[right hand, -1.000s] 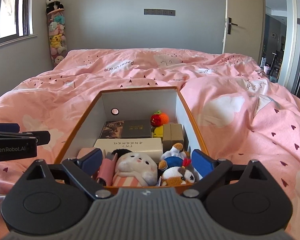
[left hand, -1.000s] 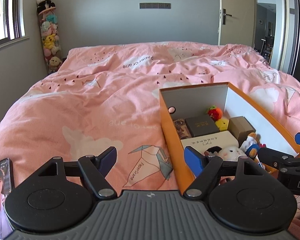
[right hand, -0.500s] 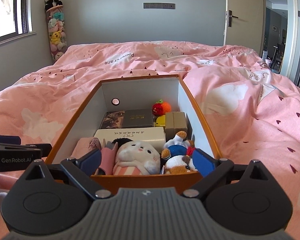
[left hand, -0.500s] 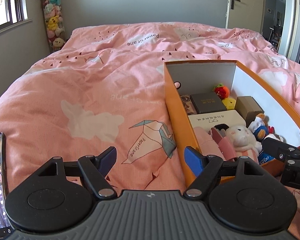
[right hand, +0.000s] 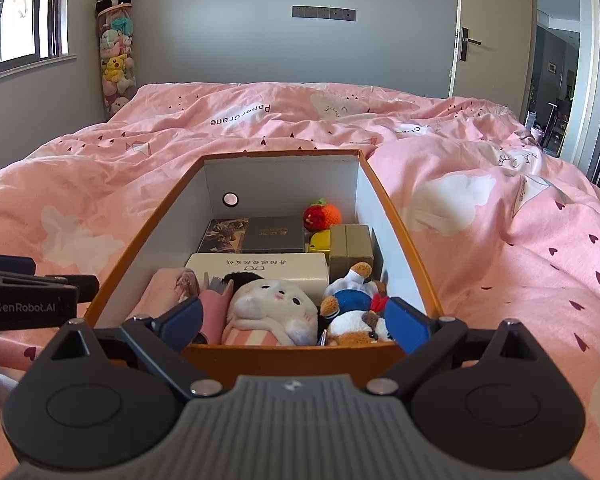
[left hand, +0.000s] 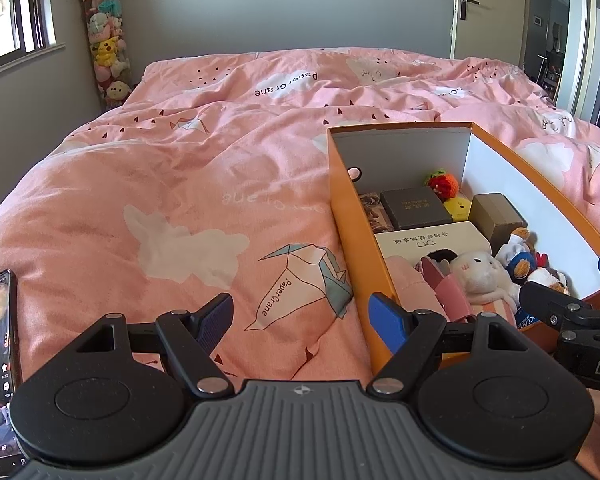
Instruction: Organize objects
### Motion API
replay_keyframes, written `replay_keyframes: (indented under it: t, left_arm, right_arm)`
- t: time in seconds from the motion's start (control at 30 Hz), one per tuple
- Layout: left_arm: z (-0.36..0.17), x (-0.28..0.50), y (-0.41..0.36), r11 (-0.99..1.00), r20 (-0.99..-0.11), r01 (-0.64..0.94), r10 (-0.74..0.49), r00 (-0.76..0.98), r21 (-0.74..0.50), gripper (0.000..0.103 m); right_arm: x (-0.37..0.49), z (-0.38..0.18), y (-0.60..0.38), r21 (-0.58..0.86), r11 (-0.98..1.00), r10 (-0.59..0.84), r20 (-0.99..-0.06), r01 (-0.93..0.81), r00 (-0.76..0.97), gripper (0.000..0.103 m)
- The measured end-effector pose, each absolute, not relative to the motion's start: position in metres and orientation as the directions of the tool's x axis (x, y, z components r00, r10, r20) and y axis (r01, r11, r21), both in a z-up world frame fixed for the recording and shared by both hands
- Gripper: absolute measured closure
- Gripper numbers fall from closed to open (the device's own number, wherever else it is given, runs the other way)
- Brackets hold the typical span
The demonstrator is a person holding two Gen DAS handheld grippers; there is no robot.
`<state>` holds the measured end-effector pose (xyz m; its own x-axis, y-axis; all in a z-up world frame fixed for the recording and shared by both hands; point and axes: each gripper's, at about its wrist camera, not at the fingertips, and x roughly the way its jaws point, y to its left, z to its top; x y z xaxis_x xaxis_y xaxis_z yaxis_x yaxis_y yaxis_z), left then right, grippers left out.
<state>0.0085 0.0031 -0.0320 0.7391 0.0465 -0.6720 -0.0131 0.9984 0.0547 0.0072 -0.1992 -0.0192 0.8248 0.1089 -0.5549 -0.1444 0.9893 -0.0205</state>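
Left gripper [left hand: 302, 316]: I see its jaws spread, empty, above the pink quilt [left hand: 188, 184].
Right gripper [right hand: 294, 318]: jaws spread, empty, at the near end of the orange cardboard box [right hand: 300, 358].
Box: on the quilt, filled with plush toys [right hand: 272, 312] and small cartons.

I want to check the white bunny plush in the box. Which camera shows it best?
The right wrist view: the white bunny plush faces the camera near the orange box's front wall, face fully visible. The left wrist view shows it side-on and smaller, its lower part hidden behind that gripper's own linkage.
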Motion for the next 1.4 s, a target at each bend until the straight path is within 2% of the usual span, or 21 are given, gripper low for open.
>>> replay_keyframes:
  t: [1.4]
  left_arm:
    - [-0.0269, 0.0069, 0.0058, 0.998, -0.664, -0.015, 0.053, 0.746, 0.063, 0.013]
  right_arm:
    - [0.0088, -0.0201, -0.1971, -0.035, 0.989, 0.1, -0.562, -0.145, 0.821, 0.005]
